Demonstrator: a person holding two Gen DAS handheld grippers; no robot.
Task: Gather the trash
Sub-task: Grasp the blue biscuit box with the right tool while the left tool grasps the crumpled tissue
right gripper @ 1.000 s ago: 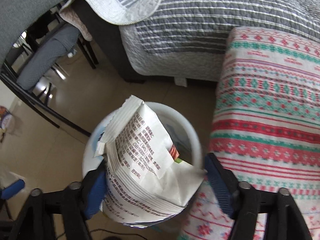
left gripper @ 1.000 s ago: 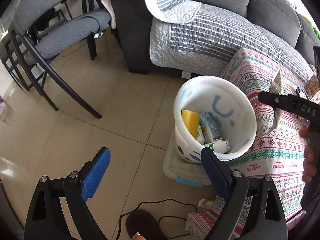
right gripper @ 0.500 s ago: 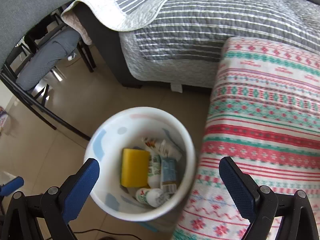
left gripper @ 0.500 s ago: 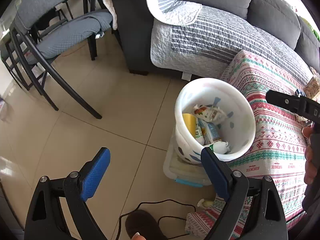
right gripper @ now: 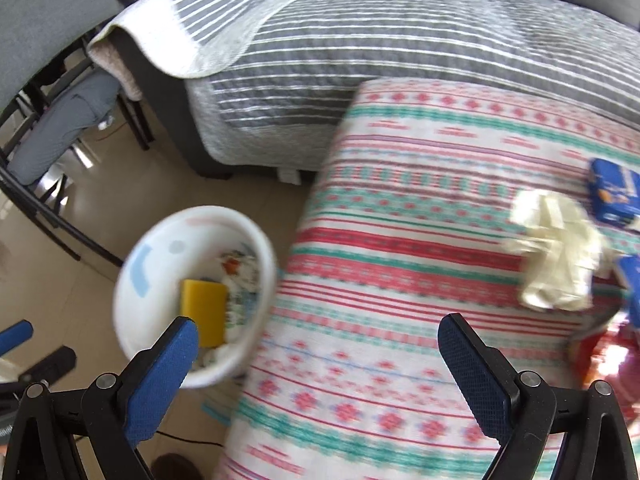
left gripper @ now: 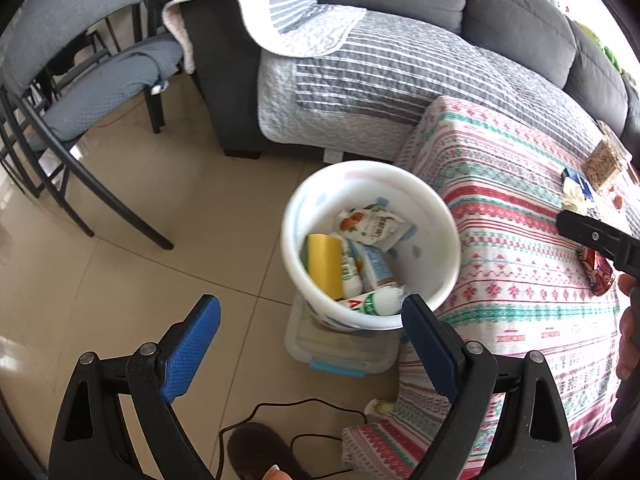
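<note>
Round glossy white bin (left gripper: 370, 184) on beige tile floor (left gripper: 132, 276), beside woven patterned tablecloth (right gripper: 400, 240); crumpled pale tissue (right gripper: 556, 252) atop. Left gripper (left gripper: 310, 344), right gripper (right gripper: 318, 364): jaws spread, empty.

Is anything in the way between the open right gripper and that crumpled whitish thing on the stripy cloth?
Nothing visible is. The right gripper is open and empty, and only bare patterned tablecloth lies between it and the crumpled whitish wad. The blue packets sit beyond the wad.

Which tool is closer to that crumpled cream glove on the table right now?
Right. The right tool hangs open over the table, with the glove just ahead of its right finger. The left tool is off the table's edge, by the bin.
</note>
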